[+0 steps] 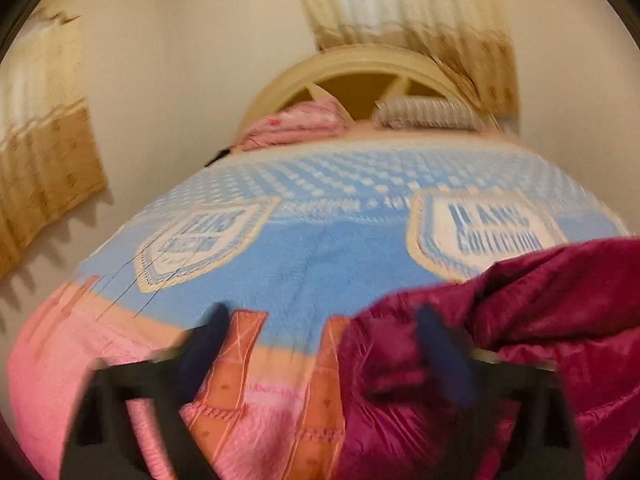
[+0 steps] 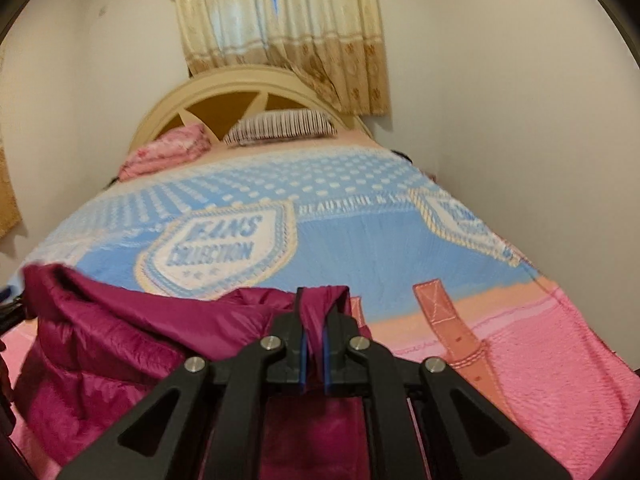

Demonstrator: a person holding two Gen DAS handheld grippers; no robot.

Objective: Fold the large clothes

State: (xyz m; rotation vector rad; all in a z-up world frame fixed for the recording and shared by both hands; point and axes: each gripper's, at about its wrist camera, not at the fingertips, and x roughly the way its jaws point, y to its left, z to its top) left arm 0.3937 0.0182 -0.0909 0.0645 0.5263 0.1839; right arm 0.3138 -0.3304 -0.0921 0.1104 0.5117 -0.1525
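Right claw [image 2: 314, 344] pinches maroon jacket [image 2: 120, 332] — left claw [image 1: 324, 344] spread wide.

Magenta jacket on a blue and pink bed

The jacket [image 2: 120, 320] is a shiny, deep magenta, quilted in broad bands. The blanket [image 1: 304, 256] under it is sky blue, with white dots toward the far end, cream-edged white shield badges lettered in blue, and a peach stripe giving way to fuzzy pink at the near end, crossed by orange-brown printed straps with pale stitching. The headboard [image 2: 224, 84] is cream with ochre-brown panels. One pillow [image 2: 168, 152] is pink with a small red print, the other pillow [image 2: 280, 126] is white with thin dark stripes. The curtains [image 2: 288, 40] are pale beige above and golden tan below, with a flower pattern. The walls [image 2: 500, 100] are off-white. The grippers' fingers [image 2: 298, 340] are black with blue pads.
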